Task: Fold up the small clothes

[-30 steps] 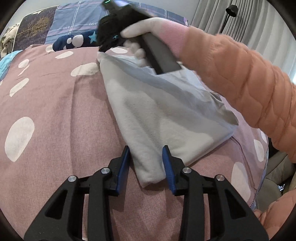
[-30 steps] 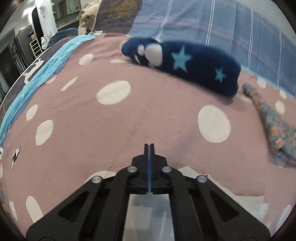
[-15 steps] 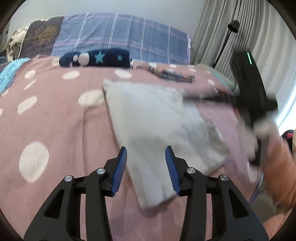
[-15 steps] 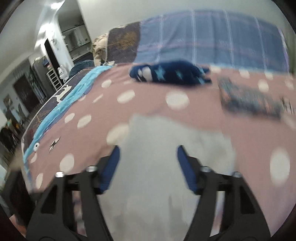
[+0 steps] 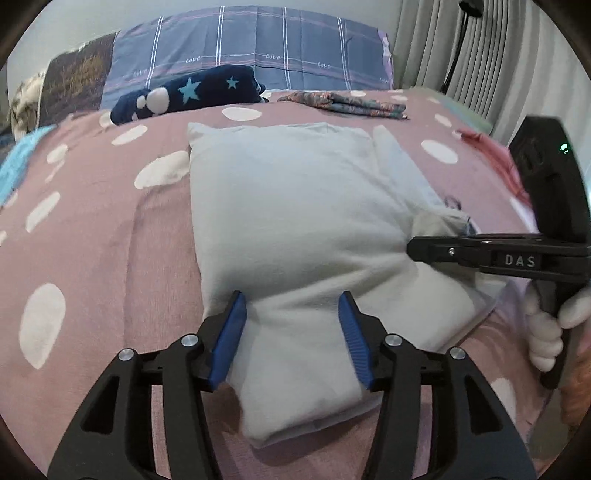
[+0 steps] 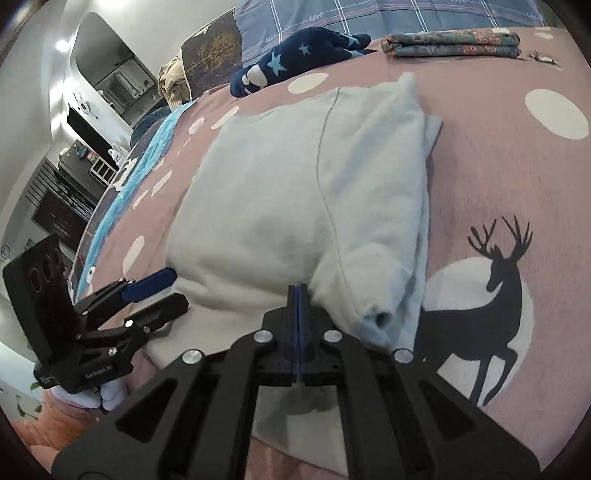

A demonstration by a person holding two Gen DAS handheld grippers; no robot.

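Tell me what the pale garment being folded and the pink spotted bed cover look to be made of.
The pale garment: soft, matte knit, probably fleecy cotton; its surface looks fuzzy and the folds are plump and rounded. The pink spotted bed cover: thin, flat woven or brushed fabric, matte, with printed white dots and shallow creases. Exact fibres cannot be told.

We see a bed under a pink dotted blanket (image 5: 92, 229), a plaid pillow (image 5: 258, 44) at twelve o'clock against a pale wall (image 5: 92, 26), grey curtains (image 5: 491, 74) at two, and in the right wrist view dark shelving (image 6: 62, 192) at nine under ceiling lights (image 6: 62, 46).
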